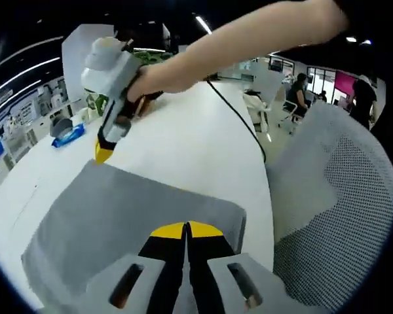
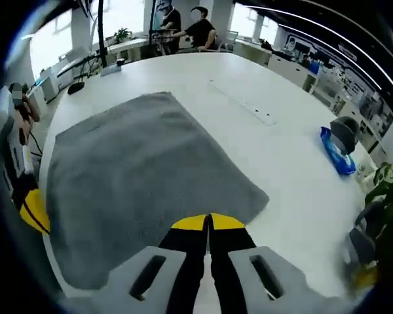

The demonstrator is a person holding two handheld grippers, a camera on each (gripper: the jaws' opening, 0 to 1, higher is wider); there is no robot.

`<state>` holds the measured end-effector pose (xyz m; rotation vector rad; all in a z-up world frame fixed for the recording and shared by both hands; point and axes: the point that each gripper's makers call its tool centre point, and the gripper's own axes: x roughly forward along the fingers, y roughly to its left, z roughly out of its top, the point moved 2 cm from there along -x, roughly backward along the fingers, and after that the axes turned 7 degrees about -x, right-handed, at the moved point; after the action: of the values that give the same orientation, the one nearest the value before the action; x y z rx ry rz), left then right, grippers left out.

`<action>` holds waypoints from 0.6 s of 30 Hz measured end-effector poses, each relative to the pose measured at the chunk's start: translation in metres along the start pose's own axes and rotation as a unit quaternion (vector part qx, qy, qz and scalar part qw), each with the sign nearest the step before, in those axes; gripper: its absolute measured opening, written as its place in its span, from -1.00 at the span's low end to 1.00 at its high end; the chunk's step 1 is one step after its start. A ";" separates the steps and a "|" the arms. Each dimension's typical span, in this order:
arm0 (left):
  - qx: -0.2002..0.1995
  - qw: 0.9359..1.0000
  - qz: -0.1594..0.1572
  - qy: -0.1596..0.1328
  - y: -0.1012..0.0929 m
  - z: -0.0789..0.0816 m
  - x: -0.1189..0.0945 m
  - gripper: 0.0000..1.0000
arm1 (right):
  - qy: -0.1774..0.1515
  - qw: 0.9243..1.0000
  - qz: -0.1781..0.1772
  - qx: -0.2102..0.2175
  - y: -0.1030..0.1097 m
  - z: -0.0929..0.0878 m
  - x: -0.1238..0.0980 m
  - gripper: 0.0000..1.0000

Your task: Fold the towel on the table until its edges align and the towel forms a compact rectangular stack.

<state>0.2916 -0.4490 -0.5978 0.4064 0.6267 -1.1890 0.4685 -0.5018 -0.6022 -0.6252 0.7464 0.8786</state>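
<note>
On the white tabletop [image 2: 295, 163] we see the grey towel [image 2: 144, 176] lying flat in a single layer, its corners spread and no fold started, so we judge the task to be at its very beginning. It sits near one long edge of the tabletop, probably so both hands can reach opposite sides. Beside that edge stands a mesh-backed chair [image 1: 340, 196]. Farther off on the tabletop lies a small blue packet [image 2: 337, 154], well apart from the towel.

Our left claw [image 1: 187, 230] is clenched, its yellow tips meeting just above the near edge of the towel and grasping nothing. Our right claw [image 2: 209, 222] is likewise clenched and empty, hovering over the opposite edge near a corner. In the left gripper view the right claw points down at the far corner, held by a bare hand [image 1: 150, 78]. We judge that both are poised to open and pinch matching corners.
</note>
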 end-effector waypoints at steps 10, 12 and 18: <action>0.027 0.999 0.009 0.044 -0.015 -0.032 0.032 -0.99 | 0.041 0.998 0.045 -0.019 0.023 -0.004 0.030 -1.00; 0.056 0.998 0.016 0.037 -0.015 -0.030 0.032 -0.99 | 0.053 0.997 0.055 0.001 0.027 -0.010 0.033 -1.00; 0.048 0.998 0.007 0.045 -0.016 -0.033 0.029 -0.99 | 0.060 0.995 0.057 0.063 0.026 -0.012 0.039 -1.00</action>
<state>0.2756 -0.4556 -0.6411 0.5469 0.6439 -1.1963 0.4592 -0.4809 -0.6447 -0.5300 0.9453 0.8956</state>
